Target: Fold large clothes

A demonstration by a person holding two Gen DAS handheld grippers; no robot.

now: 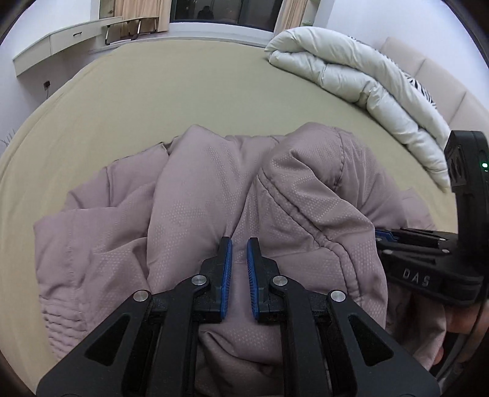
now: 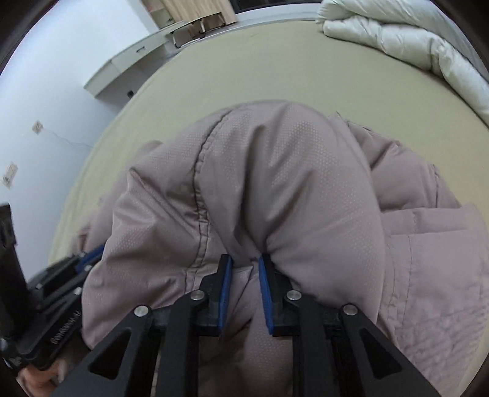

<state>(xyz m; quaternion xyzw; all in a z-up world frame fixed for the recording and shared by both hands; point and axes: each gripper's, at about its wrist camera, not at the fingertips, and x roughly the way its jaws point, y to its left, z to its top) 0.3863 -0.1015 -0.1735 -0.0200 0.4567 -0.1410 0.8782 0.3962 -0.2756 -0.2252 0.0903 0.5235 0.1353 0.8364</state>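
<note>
A large mauve puffer jacket (image 1: 214, 189) lies bunched on the bed's tan sheet (image 1: 183, 85). My left gripper (image 1: 240, 244) has its blue-padded jaws closed on a fold of the jacket's near edge. The jacket also fills the right wrist view (image 2: 275, 183), where my right gripper (image 2: 246, 259) pinches a thick puffed fold between its pads. The two grippers sit side by side: the right gripper (image 1: 379, 235) shows at the right edge of the left wrist view, and the left gripper (image 2: 91, 253) shows at the lower left of the right wrist view.
A folded white duvet (image 1: 360, 79) lies at the far right of the bed, against a beige headboard (image 1: 434, 79). A wall-mounted white desk (image 1: 61, 39) and a chair (image 1: 131, 27) stand beyond the bed's far left edge, near a curtained window.
</note>
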